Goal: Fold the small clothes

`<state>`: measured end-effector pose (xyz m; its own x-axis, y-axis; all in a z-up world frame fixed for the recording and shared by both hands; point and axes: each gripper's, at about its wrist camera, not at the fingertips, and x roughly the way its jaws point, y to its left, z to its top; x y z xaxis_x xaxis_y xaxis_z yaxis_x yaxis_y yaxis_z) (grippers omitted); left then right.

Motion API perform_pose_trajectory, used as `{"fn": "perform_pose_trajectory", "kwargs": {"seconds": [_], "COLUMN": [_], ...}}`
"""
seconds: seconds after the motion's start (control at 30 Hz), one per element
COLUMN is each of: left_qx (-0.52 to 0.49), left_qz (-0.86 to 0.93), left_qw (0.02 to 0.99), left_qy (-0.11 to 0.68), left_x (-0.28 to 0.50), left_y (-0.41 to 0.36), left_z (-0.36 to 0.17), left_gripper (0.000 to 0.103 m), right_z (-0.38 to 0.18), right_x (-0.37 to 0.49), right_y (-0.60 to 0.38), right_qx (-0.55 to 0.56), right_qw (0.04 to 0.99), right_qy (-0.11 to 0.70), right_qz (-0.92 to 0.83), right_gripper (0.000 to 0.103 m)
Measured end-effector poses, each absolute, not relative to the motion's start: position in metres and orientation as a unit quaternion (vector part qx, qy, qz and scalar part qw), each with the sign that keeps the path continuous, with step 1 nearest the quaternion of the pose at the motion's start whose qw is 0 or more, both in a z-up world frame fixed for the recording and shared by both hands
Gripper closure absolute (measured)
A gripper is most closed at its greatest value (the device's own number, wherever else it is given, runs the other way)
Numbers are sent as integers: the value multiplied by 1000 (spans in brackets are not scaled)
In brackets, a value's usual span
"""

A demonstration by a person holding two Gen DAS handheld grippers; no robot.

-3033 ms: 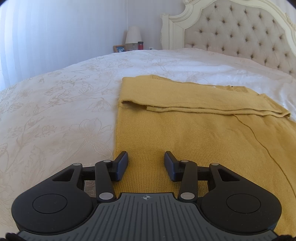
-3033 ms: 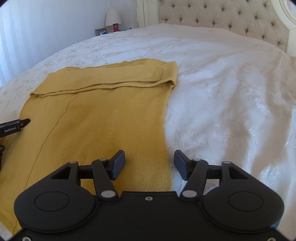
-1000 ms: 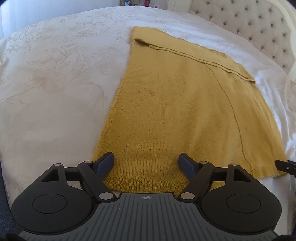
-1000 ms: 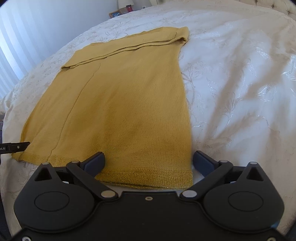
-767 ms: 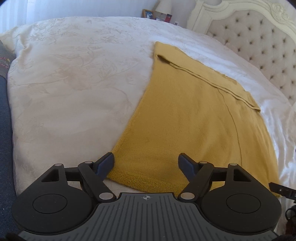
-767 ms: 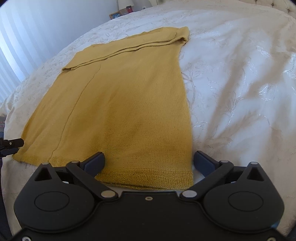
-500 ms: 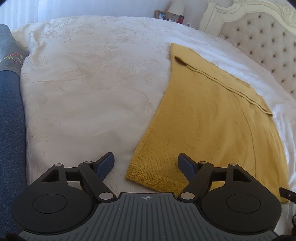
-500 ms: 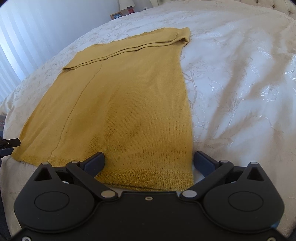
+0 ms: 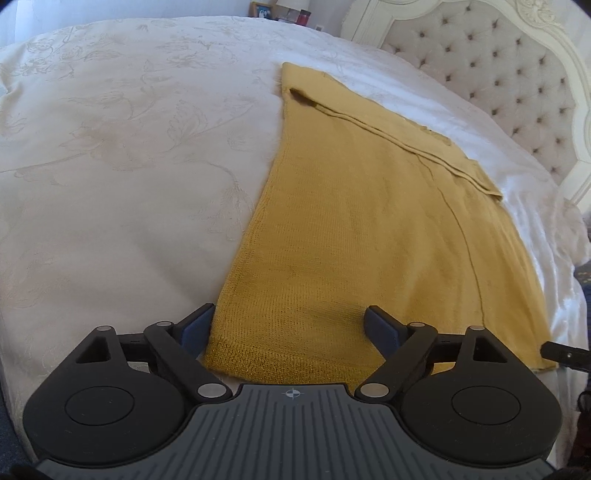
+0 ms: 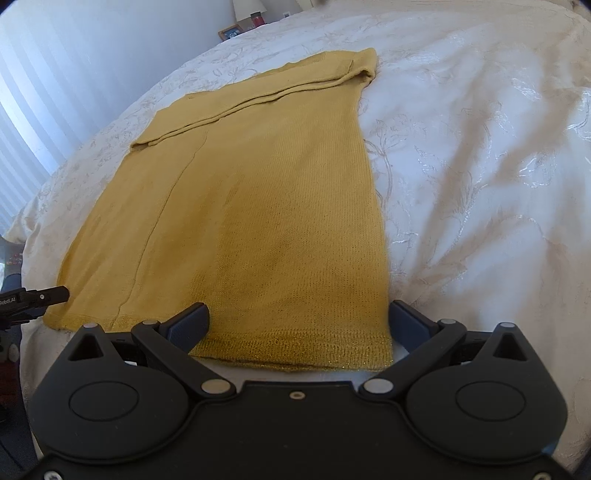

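A mustard-yellow knit top [image 9: 369, 229] lies flat on the white bedspread [image 9: 129, 166], its far end folded over into a band. It also shows in the right wrist view [image 10: 258, 206]. My left gripper [image 9: 290, 325] is open, its fingers straddling the near left corner of the hem. My right gripper [image 10: 299, 317] is open wide, its fingers straddling the near right corner of the hem. Each gripper's tip shows at the edge of the other view: the right one [image 9: 561, 352] and the left one [image 10: 40, 295].
A tufted cream headboard [image 9: 509, 74] stands at the far right. A nightstand with a lamp, a photo frame [image 10: 229, 32] and a red jar [image 9: 303, 16] is beyond the bed. The bed's near edge runs just below both grippers.
Both grippers have drawn back from the middle of the top to its near hem and opened wider. The left one swung left, then right, back over the hem corner.
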<state>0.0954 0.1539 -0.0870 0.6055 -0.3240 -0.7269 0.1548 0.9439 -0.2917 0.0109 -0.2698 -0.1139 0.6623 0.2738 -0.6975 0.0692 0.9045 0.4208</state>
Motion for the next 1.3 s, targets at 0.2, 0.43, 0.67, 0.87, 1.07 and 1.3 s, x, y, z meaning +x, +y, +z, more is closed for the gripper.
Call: {"fn": "perform_pose_trajectory", "kwargs": {"seconds": [0.2,0.43,0.67,0.87,1.07,1.3], "left_qx": [-112,-126,-162,-199,-208,-204], "left_qz": [-142,-130,-128,-139,-119,-106], "left_qw": [889,891,890,896,888,883], "left_qy": [421,416,407,373,393,409], "left_x": [96,93,90,86,91,92], "left_y": [156,162,174,182,183,188], "left_z": [-87,-84,-81,-76,-84,-90], "left_gripper": [20,38,48,49,65,79], "right_z": [-117,-120,-120,-119,-115,-115], "right_x": [6,5,6,3,4,3], "right_y": [-290,-299,-301,-305,-300,-295], "right_qx": [303,333,338,361,341,314], "right_qw": [862,857,856,854,863,869], "right_qy": [398,387,385,366,362,375], "right_qz": [82,69,70,82,86,77], "right_gripper": [3,33,33,33,50,77]}}
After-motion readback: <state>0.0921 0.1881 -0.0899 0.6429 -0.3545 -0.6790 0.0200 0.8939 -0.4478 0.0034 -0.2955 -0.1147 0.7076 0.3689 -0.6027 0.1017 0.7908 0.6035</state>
